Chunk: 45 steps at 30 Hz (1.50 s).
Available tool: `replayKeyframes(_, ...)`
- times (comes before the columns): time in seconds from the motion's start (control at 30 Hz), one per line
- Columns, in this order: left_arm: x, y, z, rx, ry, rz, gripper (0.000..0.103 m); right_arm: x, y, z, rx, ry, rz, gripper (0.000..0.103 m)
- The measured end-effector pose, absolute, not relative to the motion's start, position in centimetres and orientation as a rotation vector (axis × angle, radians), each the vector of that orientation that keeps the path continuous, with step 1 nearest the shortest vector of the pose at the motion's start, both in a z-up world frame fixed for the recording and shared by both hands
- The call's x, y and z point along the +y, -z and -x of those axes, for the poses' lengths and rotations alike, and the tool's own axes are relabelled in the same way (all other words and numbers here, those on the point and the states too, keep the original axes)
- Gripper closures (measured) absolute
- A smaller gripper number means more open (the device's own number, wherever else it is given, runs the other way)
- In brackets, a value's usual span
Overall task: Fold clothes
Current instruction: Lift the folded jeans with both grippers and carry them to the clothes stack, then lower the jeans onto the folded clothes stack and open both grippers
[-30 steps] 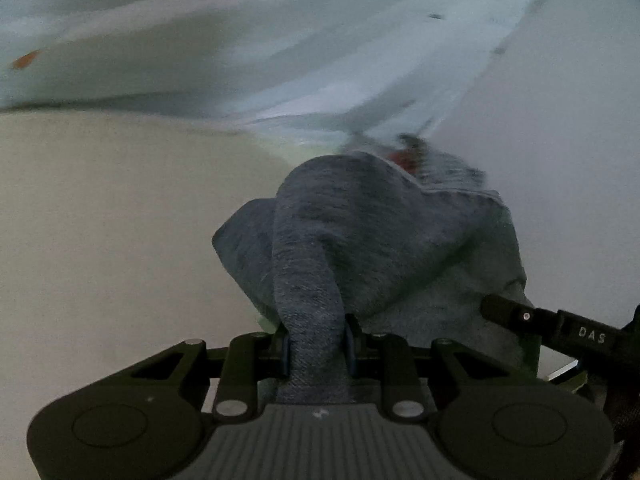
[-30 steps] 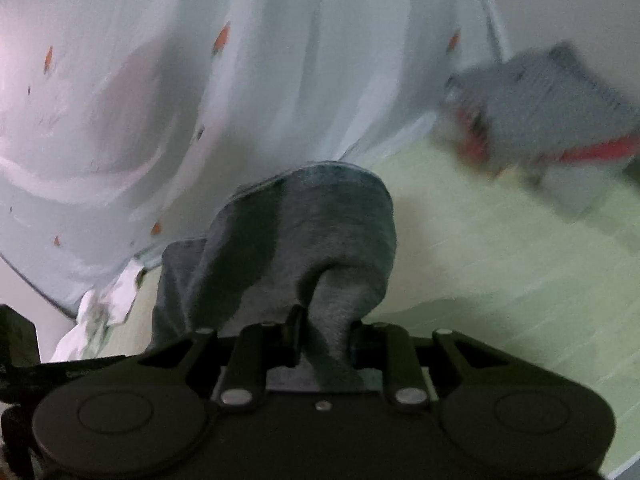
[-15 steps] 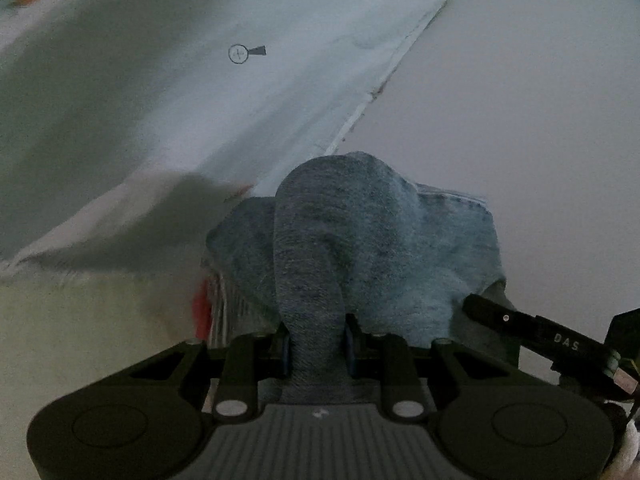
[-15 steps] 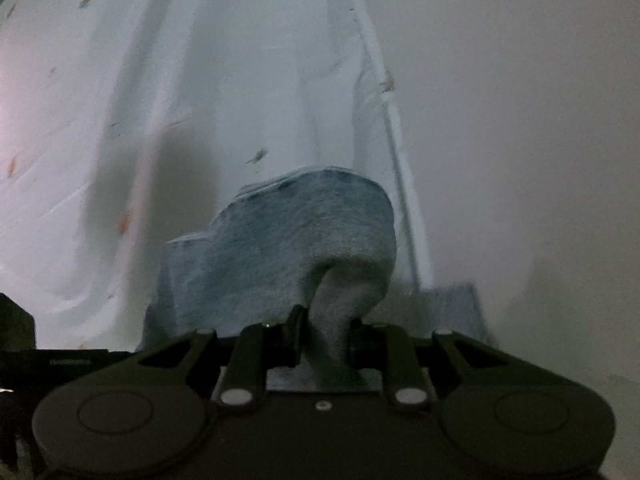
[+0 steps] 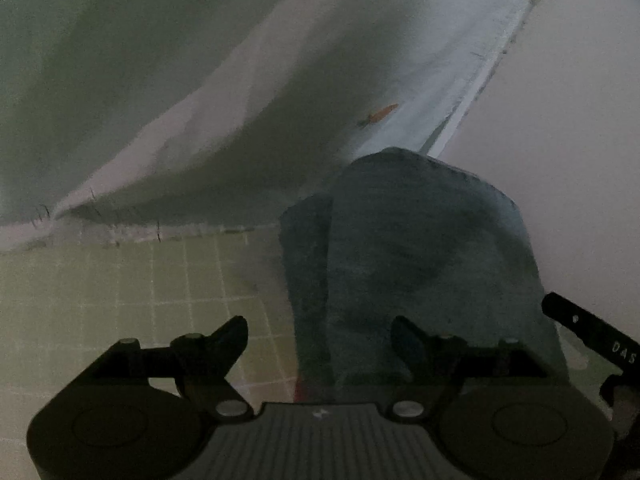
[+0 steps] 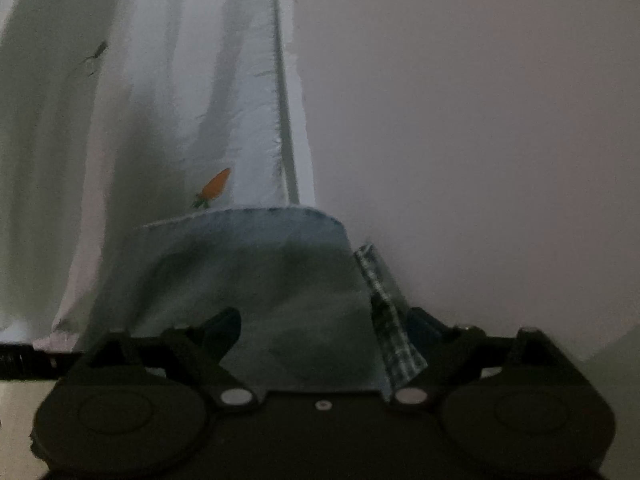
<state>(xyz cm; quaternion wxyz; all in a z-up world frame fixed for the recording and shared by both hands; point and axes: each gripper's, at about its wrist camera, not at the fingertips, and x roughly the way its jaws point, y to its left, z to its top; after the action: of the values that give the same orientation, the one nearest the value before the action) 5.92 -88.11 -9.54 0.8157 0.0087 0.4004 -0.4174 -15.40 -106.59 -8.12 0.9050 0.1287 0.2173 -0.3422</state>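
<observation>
1. Though dim light blurs the left wrist view, the left tongs (image 5: 318,332) stand wide apart, gripping nothing; the denim garment (image 5: 420,264) lies between them on the green gridded mat (image 5: 140,292), its near end hidden by the tool body.
2. In the right wrist view, the right tongs (image 6: 322,326) also gape wide, denim garment (image 6: 260,292) loose between them, before a carrot-print cloth (image 6: 168,100).

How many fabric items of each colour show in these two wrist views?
Blue denim: 1, the denim garment between both open grippers.
Pale carrot-print: 1, the hanging curtain.
Checked: 1, a fabric strip.
Total: 3.
</observation>
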Motion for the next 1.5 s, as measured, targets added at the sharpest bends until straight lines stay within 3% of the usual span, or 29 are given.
replayKeyframes(0.07,-87.6,8.9,-5.0,0.799,0.909,-0.066,0.012,-105.9,7.9,16.1,0.446,0.709,-0.270,0.003)
replayKeyframes(0.17,-85.9,6.9,-2.5,0.696,0.941,-0.122,0.002,-104.1,6.6,17.0,0.405,0.725,-0.284,0.002)
replayKeyframes(0.23,-84.3,5.3,-0.5,0.632,0.952,-0.123,0.001,-102.3,5.4,18.1,0.364,0.741,-0.287,0.001)
replayKeyframes(0.5,-75.8,-0.6,7.1,0.450,0.941,-0.035,0.000,-92.8,1.0,23.9,0.282,0.764,-0.321,0.000)
replayKeyframes(0.97,-64.2,0.2,16.0,0.507,0.985,-0.137,0.000,-79.1,1.8,31.9,0.446,0.807,-0.362,0.000)
replayKeyframes(1.5,-59.2,0.5,18.2,0.521,0.979,-0.153,0.000,-73.0,1.1,33.9,0.468,0.780,-0.337,0.000)
